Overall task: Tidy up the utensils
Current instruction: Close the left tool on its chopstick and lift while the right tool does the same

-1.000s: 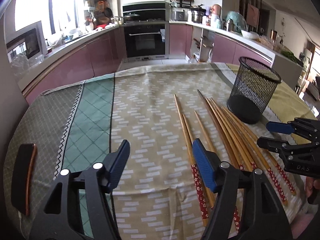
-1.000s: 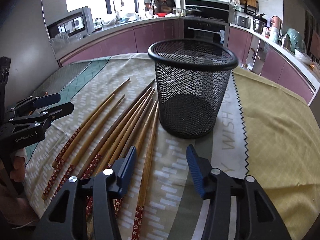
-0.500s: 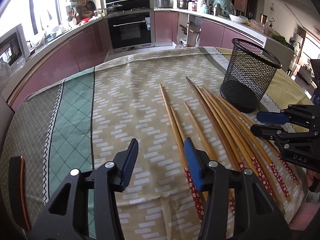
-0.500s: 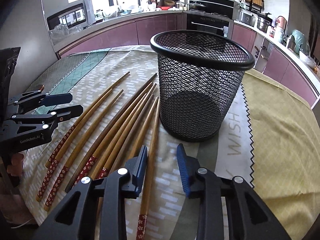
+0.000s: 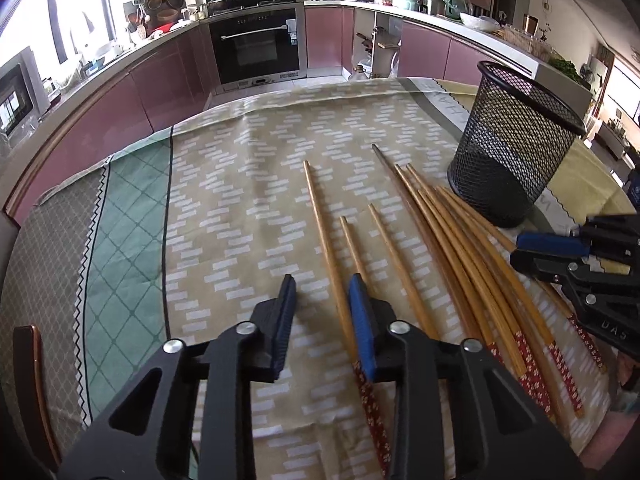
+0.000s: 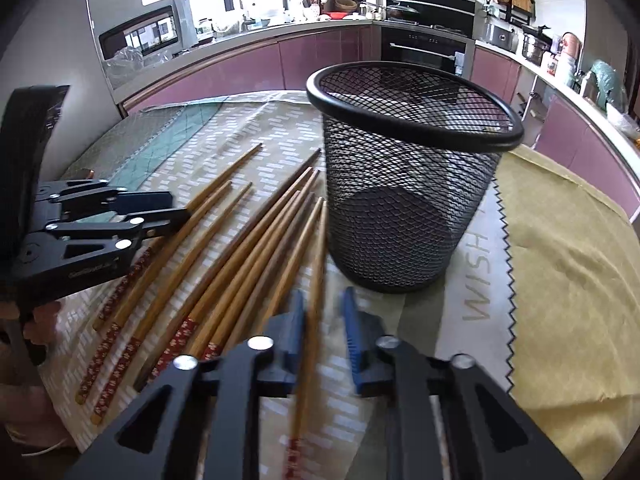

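Observation:
Several wooden chopsticks (image 5: 460, 248) with red patterned ends lie fanned on the tablecloth, beside a black mesh basket (image 5: 516, 152) that stands upright. My left gripper (image 5: 323, 294) hovers low over the leftmost chopstick (image 5: 326, 240). Its jaws are closing with the stick between them, near the right pad, and a gap remains on the left. In the right wrist view, my right gripper (image 6: 322, 312) has closed in on the rightmost chopstick (image 6: 318, 248), which is motion-blurred against the left pad. The basket (image 6: 400, 208) stands just ahead of it. Each gripper also shows in the other's view: the right gripper (image 5: 532, 252), the left gripper (image 6: 168, 208).
A patterned tablecloth (image 5: 240, 200) covers the round table. A dark chair back (image 5: 26, 360) stands at the near left edge. A hand (image 6: 40, 316) holds the left gripper. Pink kitchen cabinets and an oven (image 5: 256, 44) line the far wall.
Both grippers' jaws have narrowed a lot. The left one moved forward and lower, so the leftmost chopstick sits between its pads. The right one stayed put and closed around the rightmost chopstick.

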Demonstrator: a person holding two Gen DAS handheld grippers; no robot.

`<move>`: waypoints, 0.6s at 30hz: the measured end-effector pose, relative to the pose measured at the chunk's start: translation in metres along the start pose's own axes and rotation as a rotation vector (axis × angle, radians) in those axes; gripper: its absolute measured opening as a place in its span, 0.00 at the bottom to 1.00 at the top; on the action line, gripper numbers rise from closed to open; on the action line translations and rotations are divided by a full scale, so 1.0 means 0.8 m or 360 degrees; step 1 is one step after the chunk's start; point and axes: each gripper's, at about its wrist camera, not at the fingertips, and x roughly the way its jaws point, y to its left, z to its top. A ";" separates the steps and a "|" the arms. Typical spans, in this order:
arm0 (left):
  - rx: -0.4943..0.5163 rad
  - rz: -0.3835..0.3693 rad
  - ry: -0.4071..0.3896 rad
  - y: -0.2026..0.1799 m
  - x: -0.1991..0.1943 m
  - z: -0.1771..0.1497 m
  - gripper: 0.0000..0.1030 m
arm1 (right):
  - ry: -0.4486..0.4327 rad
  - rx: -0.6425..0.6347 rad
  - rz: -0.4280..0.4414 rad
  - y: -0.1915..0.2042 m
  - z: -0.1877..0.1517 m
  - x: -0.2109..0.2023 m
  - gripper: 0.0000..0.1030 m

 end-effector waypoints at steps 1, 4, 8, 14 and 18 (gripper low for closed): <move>-0.0011 -0.0012 0.0000 0.001 0.000 0.001 0.15 | -0.0001 0.0000 -0.0001 0.000 0.000 0.000 0.06; -0.0063 -0.0031 -0.0002 0.003 0.001 0.002 0.09 | -0.0007 0.0018 0.0008 0.000 0.000 -0.002 0.06; -0.0111 -0.0047 -0.0024 0.009 -0.008 -0.001 0.07 | -0.0028 0.0044 0.0058 -0.006 -0.004 -0.010 0.06; -0.0144 -0.0173 -0.0126 0.016 -0.047 0.004 0.07 | -0.0117 0.0054 0.0208 -0.010 -0.004 -0.044 0.06; -0.0142 -0.0289 -0.0218 0.019 -0.081 0.014 0.07 | -0.0226 0.0096 0.0318 -0.016 0.002 -0.075 0.06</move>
